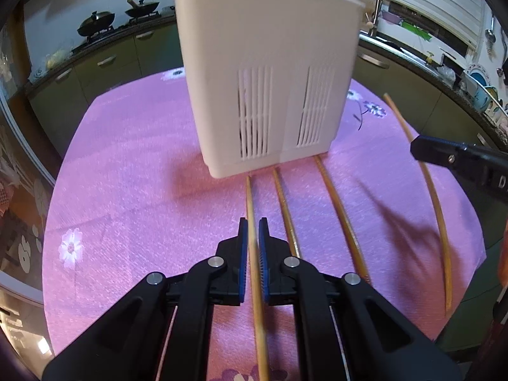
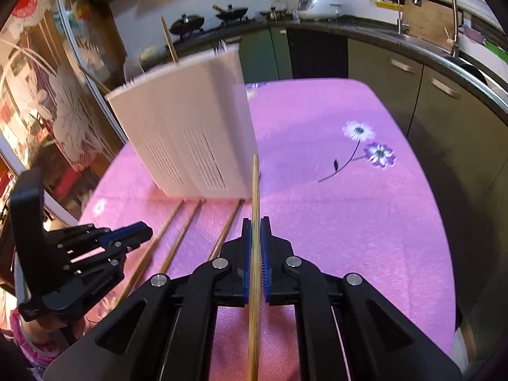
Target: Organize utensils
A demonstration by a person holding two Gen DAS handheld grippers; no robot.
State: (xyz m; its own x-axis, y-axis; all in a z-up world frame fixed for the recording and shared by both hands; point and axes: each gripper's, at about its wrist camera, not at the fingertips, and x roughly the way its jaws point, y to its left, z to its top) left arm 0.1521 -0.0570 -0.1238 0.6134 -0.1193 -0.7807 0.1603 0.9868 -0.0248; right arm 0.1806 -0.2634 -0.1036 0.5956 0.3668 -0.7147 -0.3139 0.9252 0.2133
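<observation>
A white slotted utensil holder point(image 1: 263, 73) point(image 2: 187, 133) stands on the pink floral tablecloth point(image 1: 127, 165), with a chopstick top point(image 2: 168, 41) sticking out of it. Several wooden chopsticks lie in front of it. My left gripper point(image 1: 253, 231) point(image 2: 144, 233) is shut on the leftmost chopstick point(image 1: 250, 203), low over the cloth. Two loose chopsticks point(image 1: 285, 209) point(image 1: 339, 216) lie to its right. My right gripper point(image 2: 255, 228) point(image 1: 420, 150) is shut on another chopstick point(image 2: 255, 184) point(image 1: 435, 197), held above the cloth and pointing past the holder's right corner.
A dark counter with green cabinets point(image 2: 412, 101) curves behind the table. It carries a sink tap point(image 2: 444, 6), two woks point(image 2: 203, 20) and a rice cooker point(image 2: 320, 4). A patterned glass door point(image 2: 47, 95) stands at the left. The table edge point(image 2: 451, 254) is close on the right.
</observation>
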